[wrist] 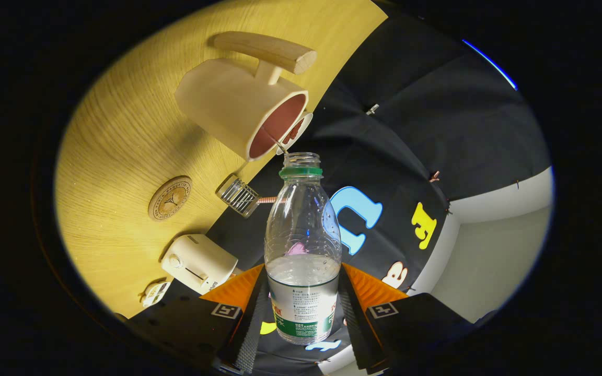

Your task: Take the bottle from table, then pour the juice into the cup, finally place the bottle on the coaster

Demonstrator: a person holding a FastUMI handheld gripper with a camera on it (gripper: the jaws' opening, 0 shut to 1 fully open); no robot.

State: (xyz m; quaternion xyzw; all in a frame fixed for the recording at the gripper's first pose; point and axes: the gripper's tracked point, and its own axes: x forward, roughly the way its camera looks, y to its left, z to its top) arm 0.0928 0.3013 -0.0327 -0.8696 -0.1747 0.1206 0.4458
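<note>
My gripper (pixel 303 305) is shut on a clear plastic bottle (pixel 302 245), both fingers (pixel 253 308) pressing its labelled lower body. The bottle is uncapped, has a green neck ring, and holds clear liquid in its lower part. The whole view is rolled, so the wooden table (pixel 118 146) stands tilted to one side. Just beyond the bottle's open mouth stands a cream cup (pixel 241 107) with a wooden handle and a reddish inside, its rim close to the mouth. A round wooden coaster (pixel 170 198) lies on the table beside the cup, beyond my left finger.
A small ribbed glass jar (pixel 238 197) sits at the table's edge between the coaster and the bottle. A cream toaster (pixel 199 262) stands near my left finger. A small white dish (pixel 297 131) peeks from behind the cup. The black cloth wall rises behind the table.
</note>
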